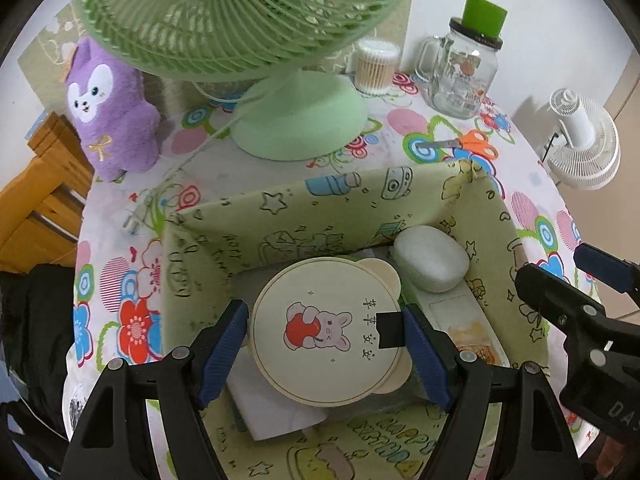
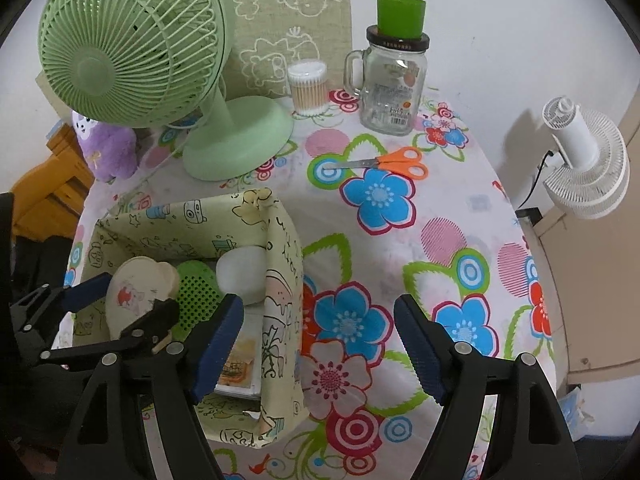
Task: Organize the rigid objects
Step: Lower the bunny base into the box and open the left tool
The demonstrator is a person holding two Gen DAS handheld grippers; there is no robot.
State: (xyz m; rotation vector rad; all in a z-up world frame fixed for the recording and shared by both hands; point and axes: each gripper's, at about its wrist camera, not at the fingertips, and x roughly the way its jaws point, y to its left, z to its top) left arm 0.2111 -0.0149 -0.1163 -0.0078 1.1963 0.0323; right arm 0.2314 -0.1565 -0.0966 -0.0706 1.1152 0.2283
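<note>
My left gripper (image 1: pixel 326 330) is shut on a round cream bear-eared mirror (image 1: pixel 326 330) with a bunny picture, held inside the green fabric storage box (image 1: pixel 320 200). A white oval case (image 1: pixel 430 258) lies in the box's far right corner, with a white flat item (image 1: pixel 276 404) and a packet (image 1: pixel 472 336) underneath. In the right wrist view the mirror (image 2: pixel 134 300) sits between the left gripper's fingers (image 2: pixel 86 290) over a green perforated item (image 2: pixel 198 296). My right gripper (image 2: pixel 320 346) is open and empty above the floral tablecloth, right of the box (image 2: pixel 280 320).
A green desk fan (image 2: pixel 168 80) stands behind the box, with a purple plush toy (image 1: pixel 110 112) to its left. Orange scissors (image 2: pixel 384 164), a glass mug jar (image 2: pixel 394 88) with a green cup on top and a cotton swab tub (image 2: pixel 308 88) stand far right. A white fan (image 2: pixel 584 160) hangs off-table.
</note>
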